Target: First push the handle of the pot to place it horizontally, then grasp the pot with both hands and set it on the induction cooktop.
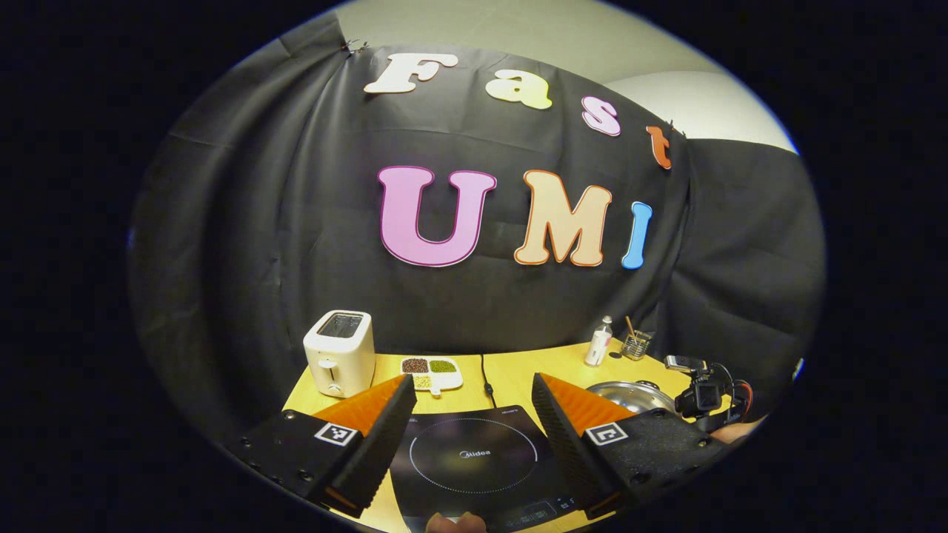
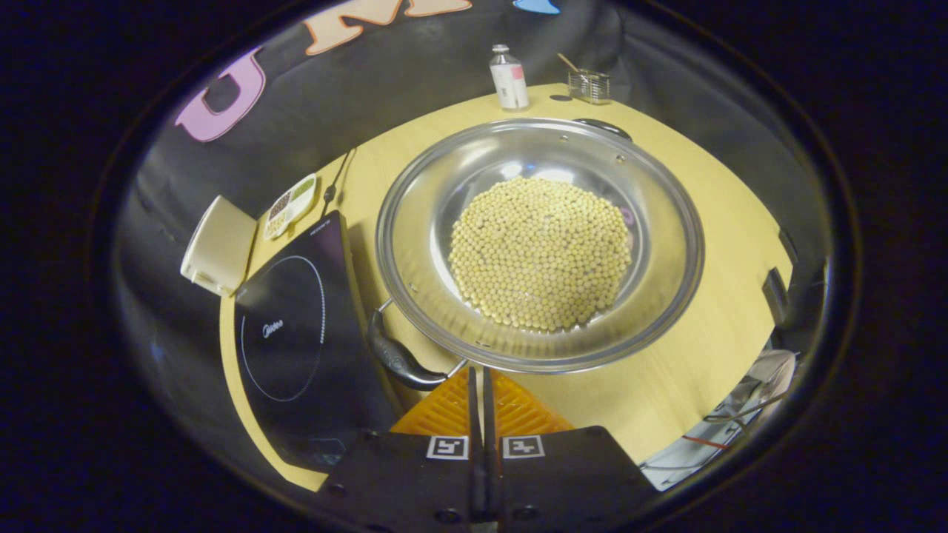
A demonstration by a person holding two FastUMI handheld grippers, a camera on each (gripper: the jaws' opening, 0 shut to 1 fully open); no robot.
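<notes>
While the right gripper point(image 2: 478, 377) sits with its fingers pressed together, nothing between them, its tips lie just beside the pot's near handle point(image 2: 400, 360), at the rim; contact cannot be told. Pot point(image 2: 539, 244) rests on the yellow table point(image 2: 696, 355), right of the induction cooktop point(image 2: 292, 333), and holds a mound of pale beans point(image 2: 541, 253). Far handle point(image 2: 603, 127) is half cut off behind the rim.

Left gripper point(image 1: 472, 391) hangs wide open above the cooktop point(image 1: 474, 459), gripping nothing. From this view the pot point(image 1: 629, 396) is a sliver of steel behind the right-hand finger; beans are hidden. Right gripper point(image 1: 703, 392) shows farther off, small and dark, jaws hard to make out.

Outward: toaster point(image 1: 339, 354), divided dish point(image 1: 431, 370), bottle point(image 1: 598, 342), small wire holder point(image 1: 637, 344) by the cloth wall. Right gripper view cuts the toaster point(image 2: 218, 248) to one side face.
</notes>
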